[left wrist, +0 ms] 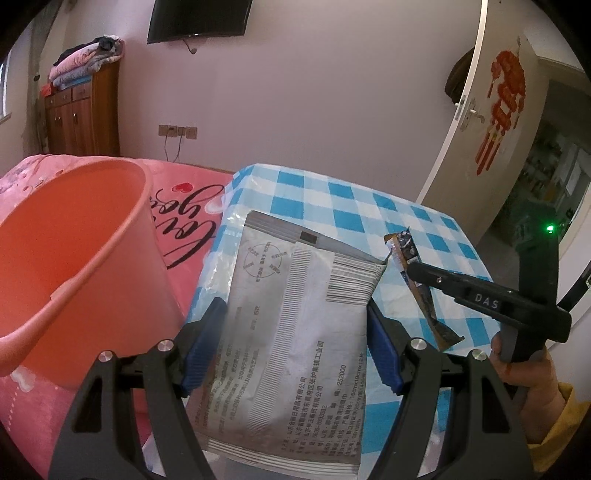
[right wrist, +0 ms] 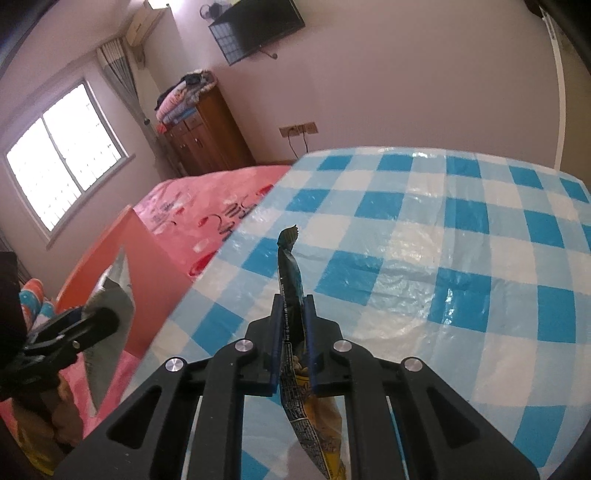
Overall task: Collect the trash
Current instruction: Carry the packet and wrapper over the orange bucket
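Note:
My left gripper (left wrist: 295, 314) is shut on a grey-white printed packet (left wrist: 295, 332) and holds it above the left edge of the blue-checked table (left wrist: 351, 199). An orange-pink bucket (left wrist: 74, 251) stands just to its left on the pink bed. My right gripper (right wrist: 293, 299) is shut on a thin dark and yellow snack wrapper (right wrist: 290, 266) and holds it upright over the table. In the left wrist view the right gripper (left wrist: 410, 269) with its wrapper (left wrist: 404, 245) is to the right of the packet. The right wrist view shows the left gripper (right wrist: 92, 317), the packet (right wrist: 110, 306) and the bucket (right wrist: 122, 251) at the left.
A pink printed bedspread (left wrist: 192, 206) lies left of the table. A wooden cabinet (left wrist: 85, 114) with folded blankets stands by the far wall, with a TV (left wrist: 199, 16) above. An open white door (left wrist: 480, 122) is at the right. A window (right wrist: 62, 158) is at the far left.

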### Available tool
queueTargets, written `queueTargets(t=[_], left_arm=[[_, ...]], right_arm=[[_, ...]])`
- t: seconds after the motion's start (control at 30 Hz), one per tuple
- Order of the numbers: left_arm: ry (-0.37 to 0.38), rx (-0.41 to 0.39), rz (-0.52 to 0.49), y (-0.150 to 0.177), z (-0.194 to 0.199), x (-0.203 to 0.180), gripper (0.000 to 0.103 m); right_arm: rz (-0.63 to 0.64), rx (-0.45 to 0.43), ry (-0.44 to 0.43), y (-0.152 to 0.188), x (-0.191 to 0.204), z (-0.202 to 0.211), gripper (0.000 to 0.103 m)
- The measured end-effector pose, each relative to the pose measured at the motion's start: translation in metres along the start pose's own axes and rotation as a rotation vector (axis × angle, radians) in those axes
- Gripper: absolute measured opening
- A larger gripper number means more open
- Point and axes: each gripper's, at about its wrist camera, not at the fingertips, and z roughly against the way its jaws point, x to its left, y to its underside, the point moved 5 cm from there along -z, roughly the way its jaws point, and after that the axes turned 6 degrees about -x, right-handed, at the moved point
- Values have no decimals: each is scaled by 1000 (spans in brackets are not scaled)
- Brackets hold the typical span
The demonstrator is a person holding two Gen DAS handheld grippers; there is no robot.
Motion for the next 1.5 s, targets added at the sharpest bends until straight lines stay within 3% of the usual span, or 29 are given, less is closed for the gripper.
queueTargets(t=[0.17, 0.4, 0.73, 1.0, 1.23, 1.5], left_arm=[[8, -29, 3, -9, 14, 1, 73], [-3, -114, 16, -35, 46, 15, 73], [-151, -240, 75, -77, 93, 87, 73], [-269, -231, 168, -84, 84, 151, 73], [-288, -176, 216, -73, 58, 175, 73], [-294, -122, 241, -61, 38, 182, 75]], right_arm=[[-6, -30, -49, -12, 19, 15, 11], [7, -58, -181, -43, 72, 27, 11], [27, -22, -435, -87, 177, -3, 11], [-22, 50, -584, -106, 238, -52, 11], [-60, 92, -571, -109, 257, -93, 12], [-65, 126, -489, -94, 241, -119, 19]])
